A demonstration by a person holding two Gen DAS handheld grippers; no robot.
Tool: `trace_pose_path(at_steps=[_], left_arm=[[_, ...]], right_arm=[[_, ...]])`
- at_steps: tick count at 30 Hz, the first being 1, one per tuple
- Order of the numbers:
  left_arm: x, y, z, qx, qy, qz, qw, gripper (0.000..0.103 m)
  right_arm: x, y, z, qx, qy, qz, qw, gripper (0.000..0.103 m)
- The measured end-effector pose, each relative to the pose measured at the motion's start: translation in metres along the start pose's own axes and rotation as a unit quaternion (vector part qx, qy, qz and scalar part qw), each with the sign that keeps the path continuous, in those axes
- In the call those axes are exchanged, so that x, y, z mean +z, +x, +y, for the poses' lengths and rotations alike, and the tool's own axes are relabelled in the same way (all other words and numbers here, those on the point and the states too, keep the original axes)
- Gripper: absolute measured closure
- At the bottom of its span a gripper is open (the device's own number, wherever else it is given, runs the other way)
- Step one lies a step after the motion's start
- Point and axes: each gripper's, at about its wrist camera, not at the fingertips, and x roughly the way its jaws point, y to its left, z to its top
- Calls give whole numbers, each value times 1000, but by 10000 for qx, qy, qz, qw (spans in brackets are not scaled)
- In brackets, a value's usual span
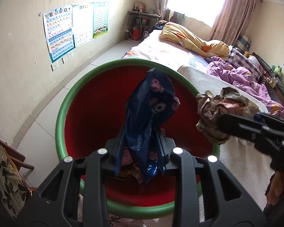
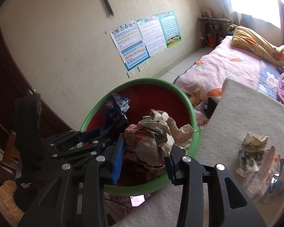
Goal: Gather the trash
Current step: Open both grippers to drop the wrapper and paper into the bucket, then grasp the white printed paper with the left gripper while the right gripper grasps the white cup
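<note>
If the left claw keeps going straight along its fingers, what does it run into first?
Most likely the bin: the left claw, shut on the blue wrapper, points into the red inside of the green-rimmed bin. It would probably meet trash at the bottom or the far wall; depth is unclear.

The bin's (image 1: 63, 113) far half lay open; trash heaped its near floor; the bed (image 1: 204, 75) flanked its right.

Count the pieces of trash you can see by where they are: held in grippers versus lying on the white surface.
Held over the bin: 2, blue wrapper in left gripper, crumpled brown paper in right gripper
On white surface: about 3 wrappers
Total: about 5
</note>
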Motion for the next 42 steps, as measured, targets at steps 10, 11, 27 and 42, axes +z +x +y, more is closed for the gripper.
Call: trace_pose_path(at_steps=[10, 11, 27, 42], left_arm=[[0, 6, 1, 158, -108, 53, 9998, 50], [0, 5, 1, 167, -114, 57, 9998, 50], [8, -8, -68, -219, 235, -206, 9993, 50], [14, 17, -158, -742, 789, -90, 9941, 50]], right_arm=[[-1, -10, -17, -96, 269, -176, 9994, 46], [-2, -15, -23, -181, 313, -223, 9991, 46], [-53, -50, -166, -1606, 1745, 169, 9713, 60], [-69, -67, -168, -1135, 1566, 111, 9811, 71]])
